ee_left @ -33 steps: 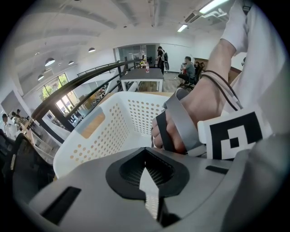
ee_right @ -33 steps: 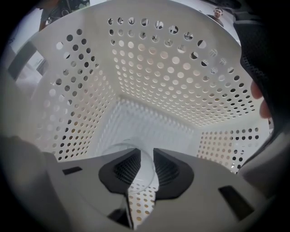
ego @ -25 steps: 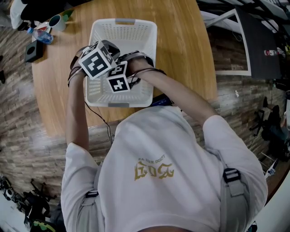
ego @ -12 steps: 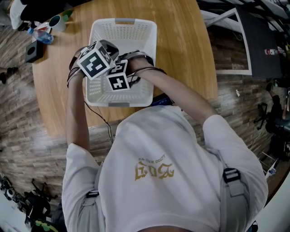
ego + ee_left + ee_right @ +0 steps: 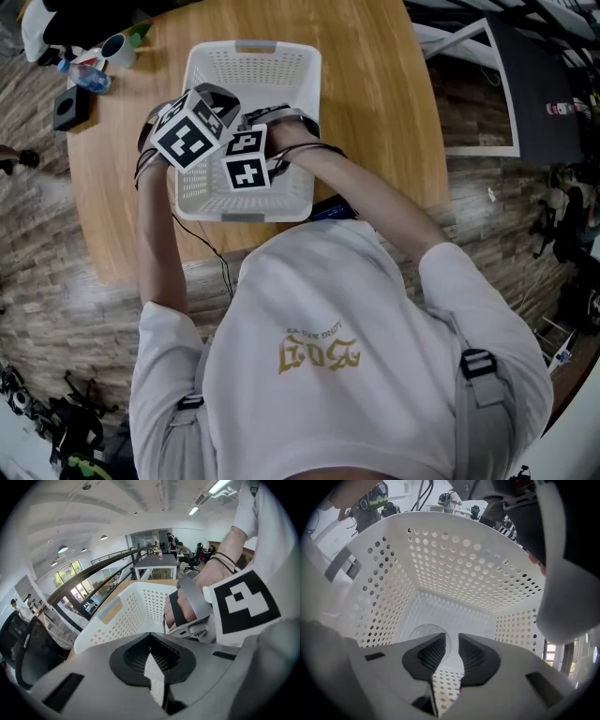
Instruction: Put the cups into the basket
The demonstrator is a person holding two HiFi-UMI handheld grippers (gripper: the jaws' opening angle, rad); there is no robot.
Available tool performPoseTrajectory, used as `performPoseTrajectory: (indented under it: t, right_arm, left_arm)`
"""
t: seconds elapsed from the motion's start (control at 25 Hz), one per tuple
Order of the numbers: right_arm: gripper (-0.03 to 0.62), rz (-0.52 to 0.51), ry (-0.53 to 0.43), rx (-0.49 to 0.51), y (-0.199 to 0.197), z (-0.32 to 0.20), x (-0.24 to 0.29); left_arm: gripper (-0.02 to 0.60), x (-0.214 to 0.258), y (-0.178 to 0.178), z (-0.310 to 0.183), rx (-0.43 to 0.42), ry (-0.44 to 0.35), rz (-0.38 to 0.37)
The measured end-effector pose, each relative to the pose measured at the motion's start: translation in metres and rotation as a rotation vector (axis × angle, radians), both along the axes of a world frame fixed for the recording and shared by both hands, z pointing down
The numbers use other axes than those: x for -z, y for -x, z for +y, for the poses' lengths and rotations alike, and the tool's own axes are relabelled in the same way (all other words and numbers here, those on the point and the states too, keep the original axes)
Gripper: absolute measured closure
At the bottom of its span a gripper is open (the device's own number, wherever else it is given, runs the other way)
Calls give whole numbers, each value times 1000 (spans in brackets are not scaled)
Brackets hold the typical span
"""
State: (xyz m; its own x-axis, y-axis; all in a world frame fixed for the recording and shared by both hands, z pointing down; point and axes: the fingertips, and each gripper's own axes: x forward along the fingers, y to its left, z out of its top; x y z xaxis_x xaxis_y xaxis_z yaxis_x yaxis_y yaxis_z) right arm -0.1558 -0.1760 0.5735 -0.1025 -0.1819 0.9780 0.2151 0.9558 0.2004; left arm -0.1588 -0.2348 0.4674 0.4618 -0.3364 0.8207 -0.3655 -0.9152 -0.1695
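The white perforated basket (image 5: 255, 45) stands on the round wooden table (image 5: 375, 94). Both grippers hang over its near left part, side by side. My left gripper (image 5: 151, 639) is above the basket's rim (image 5: 117, 620) with its jaws closed together and nothing seen between them. Inside the basket (image 5: 454, 559), my right gripper (image 5: 451, 641) points at the floor with its jaws a narrow gap apart. A clear plastic cup (image 5: 423, 634) rests on the basket floor right at those jaws, its round edge running through the gap. In the head view the marker cubes hide the cup.
At the table's far left corner lie a small bottle (image 5: 89, 73), a mug (image 5: 117, 42) and a black box (image 5: 70, 105). A thin cable (image 5: 220, 262) hangs off the near table edge. A dark framed panel (image 5: 487, 84) stands on the floor to the right.
The left gripper has shifted slightly to the left over the basket's rim. The right gripper stays almost still inside the basket.
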Motion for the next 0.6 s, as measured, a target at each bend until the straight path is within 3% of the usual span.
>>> performPoseTrajectory:
  t: [0.6]
  right_arm:
    - [503, -143, 30, -52, 10, 0, 23]
  left_arm:
    - [575, 10, 17, 2, 165, -22, 63]
